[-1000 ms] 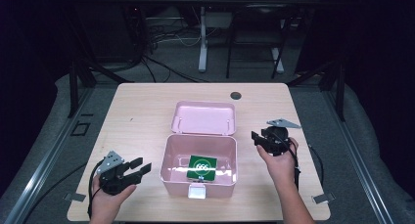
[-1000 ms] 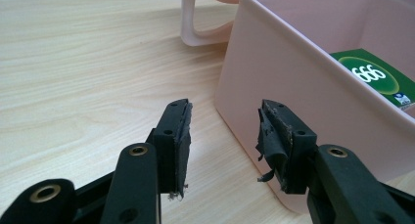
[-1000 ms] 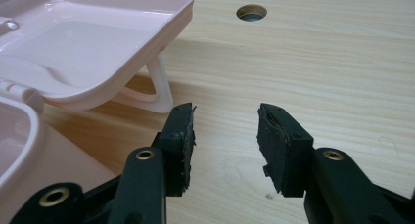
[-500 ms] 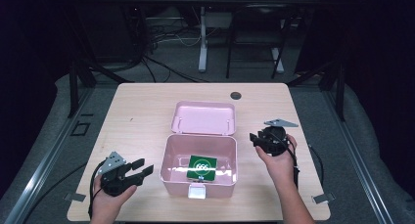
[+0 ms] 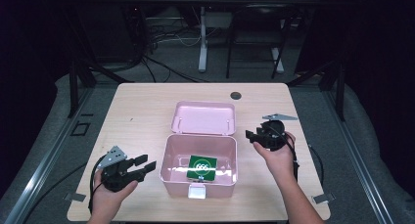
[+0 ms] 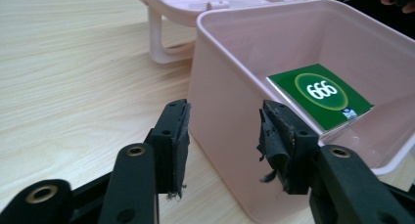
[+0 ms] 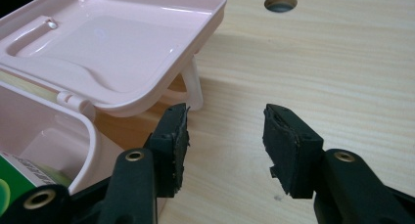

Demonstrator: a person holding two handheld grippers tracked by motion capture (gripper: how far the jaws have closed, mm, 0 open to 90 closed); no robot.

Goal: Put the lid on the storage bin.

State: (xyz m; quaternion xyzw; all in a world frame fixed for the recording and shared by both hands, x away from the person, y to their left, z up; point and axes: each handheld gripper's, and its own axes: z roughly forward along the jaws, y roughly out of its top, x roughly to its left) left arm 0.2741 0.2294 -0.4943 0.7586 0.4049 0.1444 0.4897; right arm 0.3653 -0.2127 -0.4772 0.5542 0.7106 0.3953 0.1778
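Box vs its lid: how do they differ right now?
The box is a deep tub standing upright; the lid is a shallow tray swung open behind it, inner side up. The box holds a green card; the lid holds nothing. The box sits between the left gripper and right gripper; the lid lies farther back. Both are pink plastic.

Table [image 5: 147, 111] evenly lit, surroundings dark; high view soft, perhaps slightly blurred.

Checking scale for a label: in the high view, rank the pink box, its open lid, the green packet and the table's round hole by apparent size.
1. Pink box and open lid: look alike, unranked.
2. Green packet.
3. Round hole.
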